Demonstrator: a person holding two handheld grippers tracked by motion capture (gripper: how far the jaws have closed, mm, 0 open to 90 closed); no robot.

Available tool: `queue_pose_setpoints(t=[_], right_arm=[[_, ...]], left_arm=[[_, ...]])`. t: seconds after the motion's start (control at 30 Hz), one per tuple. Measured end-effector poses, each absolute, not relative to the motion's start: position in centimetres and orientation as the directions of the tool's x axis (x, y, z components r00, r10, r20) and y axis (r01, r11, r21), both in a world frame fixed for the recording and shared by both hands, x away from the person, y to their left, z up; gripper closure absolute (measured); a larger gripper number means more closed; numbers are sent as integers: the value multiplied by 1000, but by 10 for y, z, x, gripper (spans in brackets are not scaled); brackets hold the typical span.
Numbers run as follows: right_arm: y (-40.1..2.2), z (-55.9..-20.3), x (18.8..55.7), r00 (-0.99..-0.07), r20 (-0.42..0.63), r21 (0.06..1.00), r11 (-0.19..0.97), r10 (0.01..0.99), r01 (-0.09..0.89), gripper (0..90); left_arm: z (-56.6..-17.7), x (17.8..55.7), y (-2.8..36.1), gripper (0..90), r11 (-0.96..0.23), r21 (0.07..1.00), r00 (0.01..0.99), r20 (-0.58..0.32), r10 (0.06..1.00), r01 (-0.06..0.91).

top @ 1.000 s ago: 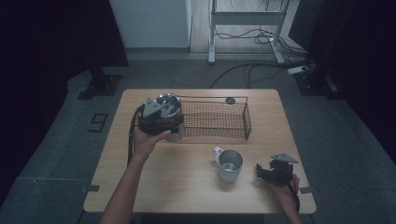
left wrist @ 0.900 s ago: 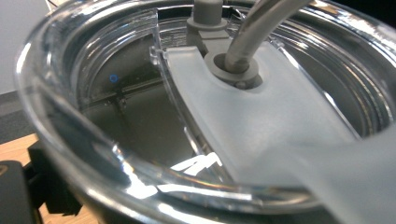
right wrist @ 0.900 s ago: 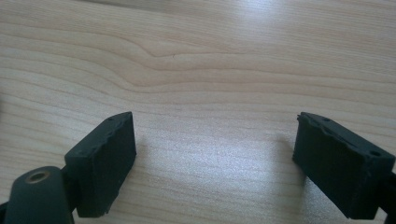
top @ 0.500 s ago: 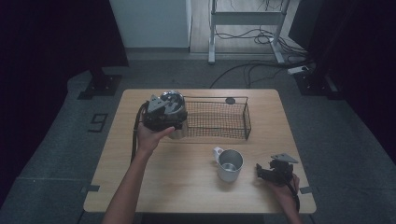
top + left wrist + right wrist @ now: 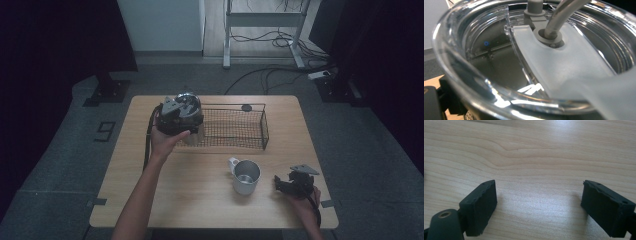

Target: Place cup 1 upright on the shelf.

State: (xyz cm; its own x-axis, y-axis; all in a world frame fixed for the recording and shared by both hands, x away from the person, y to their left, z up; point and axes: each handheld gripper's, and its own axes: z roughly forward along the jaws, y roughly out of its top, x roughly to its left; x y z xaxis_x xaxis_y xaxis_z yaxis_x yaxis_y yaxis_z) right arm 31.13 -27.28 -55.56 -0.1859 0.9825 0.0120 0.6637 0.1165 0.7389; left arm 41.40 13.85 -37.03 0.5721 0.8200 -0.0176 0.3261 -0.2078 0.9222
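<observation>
Tumbler (image 5: 186, 107) sits clamped in the left gripper (image 5: 175, 117) above the wire basket's (image 5: 235, 127) left end.

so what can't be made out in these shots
- Left gripper, high view: its body hides the jaws; left gripper view has the tumbler lid and straw up close.
- Tumbler body: behind hand and gripper.
- Small dark thing behind the basket: too small.

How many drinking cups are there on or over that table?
2. A metal mug stands on the table near the right gripper. A clear-lidded tumbler, held in the left gripper, is at the wire basket's left end.
</observation>
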Motion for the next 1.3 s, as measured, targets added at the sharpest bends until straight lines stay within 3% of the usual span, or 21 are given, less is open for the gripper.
queue_pose_setpoints(t=[1.3], right_arm=[[-273,-556,310,-184,11,740,116,983,663,133]], left_arm=[[-377,454,118,37,-226,909,564,-12,826,351]])
